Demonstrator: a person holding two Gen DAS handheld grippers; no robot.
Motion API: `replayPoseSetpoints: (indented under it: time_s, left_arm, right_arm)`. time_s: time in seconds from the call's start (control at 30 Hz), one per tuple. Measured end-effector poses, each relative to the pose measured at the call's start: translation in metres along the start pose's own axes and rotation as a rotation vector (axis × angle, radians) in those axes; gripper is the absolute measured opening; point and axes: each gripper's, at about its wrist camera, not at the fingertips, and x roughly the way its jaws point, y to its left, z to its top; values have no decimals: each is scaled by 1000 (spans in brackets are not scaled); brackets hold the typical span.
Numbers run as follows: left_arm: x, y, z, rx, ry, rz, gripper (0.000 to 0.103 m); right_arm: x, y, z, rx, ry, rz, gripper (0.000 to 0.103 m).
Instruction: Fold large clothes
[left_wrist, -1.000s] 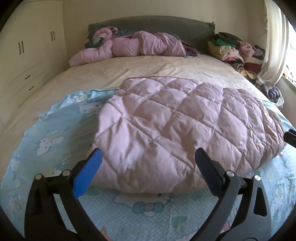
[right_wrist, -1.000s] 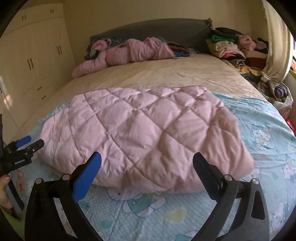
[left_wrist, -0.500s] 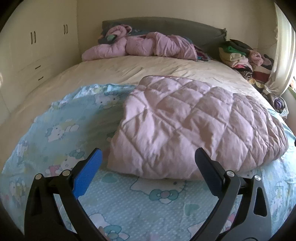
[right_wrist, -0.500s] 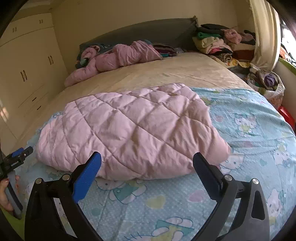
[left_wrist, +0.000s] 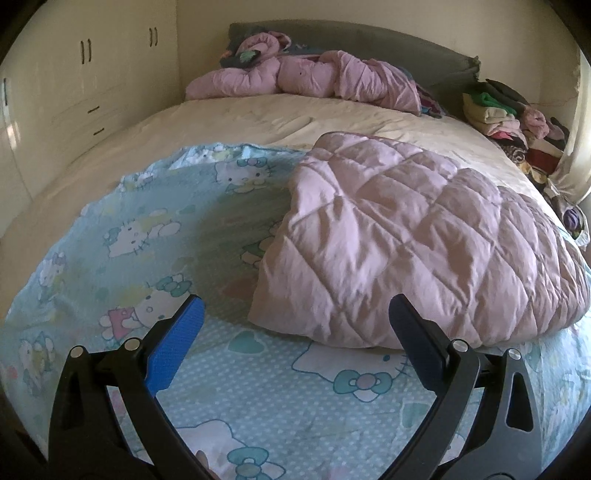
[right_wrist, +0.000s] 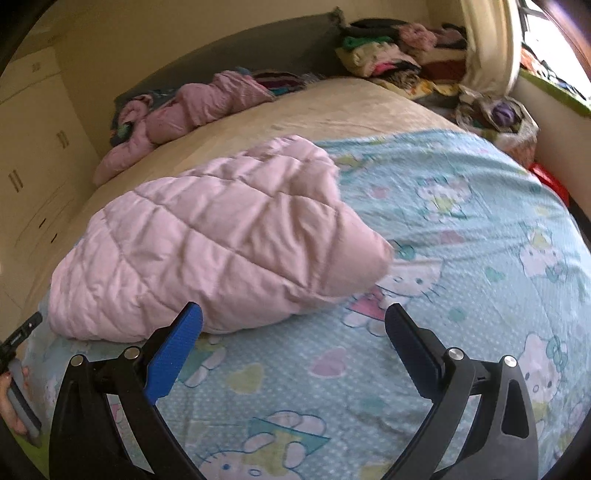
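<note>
Change: I've backed both claws off the pink quilted garment (left_wrist: 413, 240), now at 1 o'clock
Left gripper (left_wrist: 295, 328): spread, empty
Right gripper (right_wrist: 293, 332): spread, empty
Meaning: fold looks finished

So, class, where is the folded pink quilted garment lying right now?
The pink quilted garment lies on the blue cartoon-print sheet, right of centre in the left wrist view and left of centre in the right wrist view, ahead of both open tongs.

Your left gripper (left_wrist: 295, 325) has its jaws spread wide with nothing between the blue pads (left_wrist: 173, 350). Your right gripper (right_wrist: 293, 330) is the same deal, gaping and empty. At the right cam's far left edge you can see your left hand (right_wrist: 11, 406) wrapped round the other gripper's handle.
</note>
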Motion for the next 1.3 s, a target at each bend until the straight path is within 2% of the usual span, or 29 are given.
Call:
replayPoseSetpoints:
  time_s: [0.2,0.33,0.7,0.9,1.07,1.23,1.3]
  left_arm:
    - [25,19,-3,-135,89,-134,93]
    - [38,27,-2,-214,118,-201,93]
    - [97,43,7,-412,229,-396,94]
    - [118,44,9,-453,245,-443,95]
    - [129,41,12,-457,238,-444,95]
    - [132,38,14,-470,212,-419,95]
    - [133,35,16,-466,208,-409,95]
  right_arm:
    - [19,-23,-2,83,51,16,99]
    - [33,-28,-2,105,78,27,99]
    - [72,-46,11,329,159,210,99]
    - [99,-59,28,471,180,300,99]
    - [121,-63,39,519,176,335,99]
    - [129,-59,45,476,144,342,99]
    - [129,-54,45,421,123,315,94]
